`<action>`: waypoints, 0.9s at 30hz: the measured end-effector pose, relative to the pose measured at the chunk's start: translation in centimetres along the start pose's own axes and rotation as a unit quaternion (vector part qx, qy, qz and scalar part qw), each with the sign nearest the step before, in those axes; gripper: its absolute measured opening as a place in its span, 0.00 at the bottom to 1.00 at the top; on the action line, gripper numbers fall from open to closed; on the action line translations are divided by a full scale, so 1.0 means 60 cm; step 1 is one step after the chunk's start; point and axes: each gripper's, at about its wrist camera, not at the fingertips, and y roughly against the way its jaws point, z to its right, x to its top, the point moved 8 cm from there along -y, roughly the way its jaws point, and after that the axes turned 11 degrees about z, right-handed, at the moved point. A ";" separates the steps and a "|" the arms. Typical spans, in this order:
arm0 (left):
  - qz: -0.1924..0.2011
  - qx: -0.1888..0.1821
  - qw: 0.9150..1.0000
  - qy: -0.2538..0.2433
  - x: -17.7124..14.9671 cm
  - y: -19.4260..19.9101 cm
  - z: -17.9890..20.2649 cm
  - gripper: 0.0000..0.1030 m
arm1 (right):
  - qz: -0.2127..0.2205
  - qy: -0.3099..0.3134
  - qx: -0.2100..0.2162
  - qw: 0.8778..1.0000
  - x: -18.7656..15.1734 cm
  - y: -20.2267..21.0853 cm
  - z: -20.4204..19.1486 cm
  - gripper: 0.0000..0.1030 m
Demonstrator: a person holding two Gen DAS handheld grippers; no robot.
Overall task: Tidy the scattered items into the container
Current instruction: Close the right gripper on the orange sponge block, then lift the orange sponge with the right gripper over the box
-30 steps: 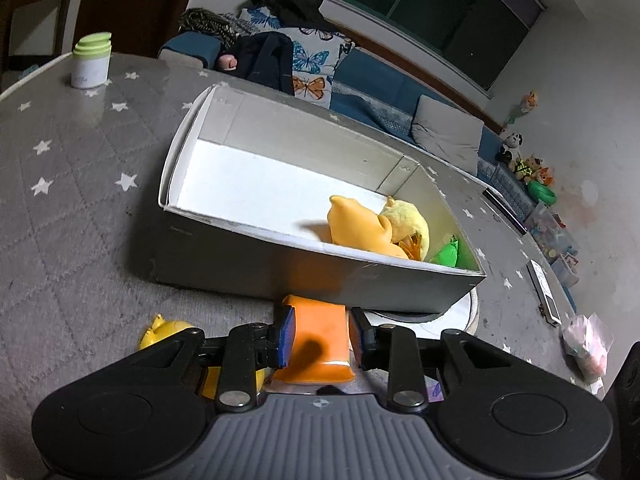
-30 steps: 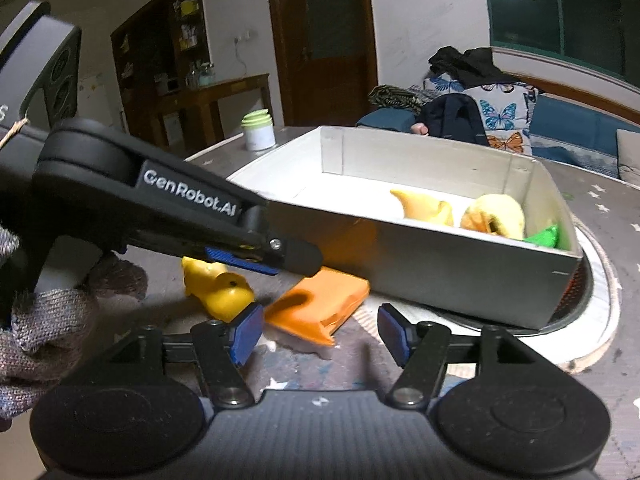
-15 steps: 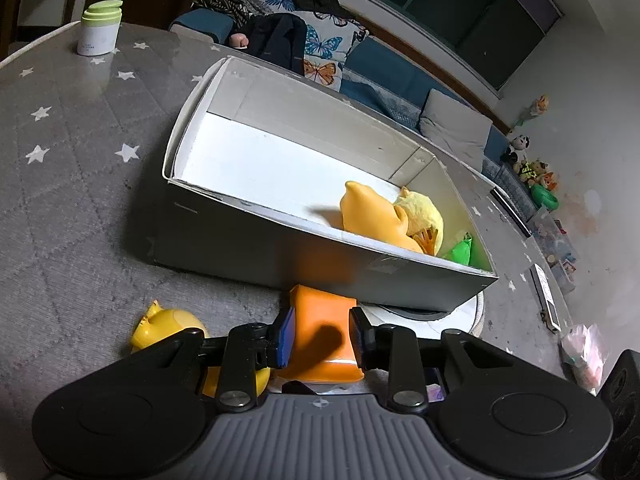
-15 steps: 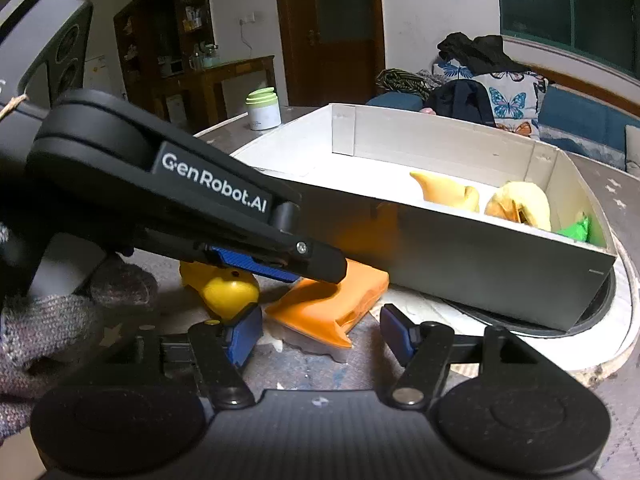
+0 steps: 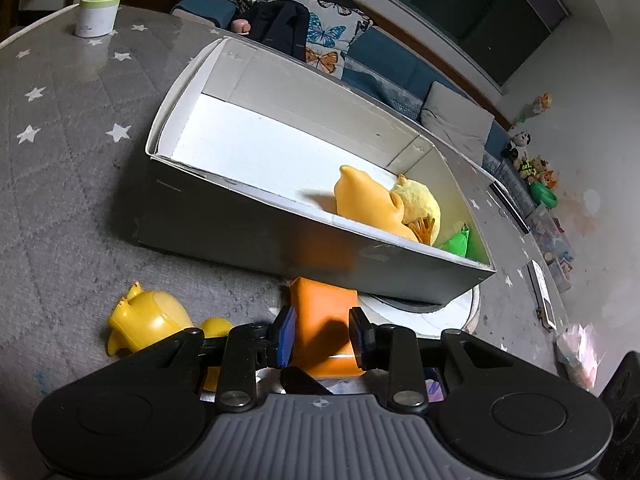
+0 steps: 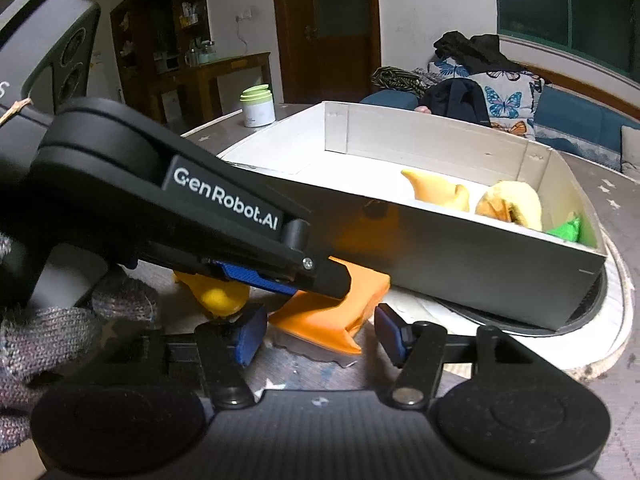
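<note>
Left wrist view: the left gripper [image 5: 322, 338] is clamped on the flat orange rubbery toy [image 5: 322, 320], a blue pad pressed to each side of it. The toy lies on the table just short of the near dark wall of the long open cardboard box [image 5: 280, 236]. Left of the jaws, a glossy yellow plastic duck [image 5: 150, 322] lies on its side on the grey star-patterned tablecloth [image 5: 60, 184].

In the right wrist view, the right gripper [image 6: 318, 334] has its jaws closing around the near end of the same orange toy [image 6: 320, 320]; the pads do not yet press on it. The left gripper's black arm [image 6: 192, 216] crosses in front, hiding much of the toy and of the yellow duck [image 6: 222, 298]. A grey knitted glove [image 6: 44, 340] shows at the left edge.

Inside the box, at its far right end, sit an orange rubber figure [image 5: 364, 202], a pale yellow plush chick [image 5: 418, 206] touching it and a bright green piece [image 5: 456, 242] in the corner. The box partly overlies a round white-rimmed disc [image 5: 460, 314]. A white jar with a green lid [image 5: 98, 10] stands near the far table edge, well apart.
</note>
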 end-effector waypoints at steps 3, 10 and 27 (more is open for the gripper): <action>0.000 0.000 1.000 0.002 0.000 -0.003 0.003 0.31 | -0.003 -0.009 0.000 1.000 -0.003 -0.004 0.003 0.56; 0.003 0.009 1.000 -0.001 -0.004 -0.003 0.007 0.31 | -0.001 -0.012 0.001 1.000 0.000 -0.004 0.004 0.51; 0.045 -0.006 0.999 -0.012 0.023 0.062 0.039 0.31 | 0.050 0.019 0.000 0.999 0.045 0.051 -0.012 0.46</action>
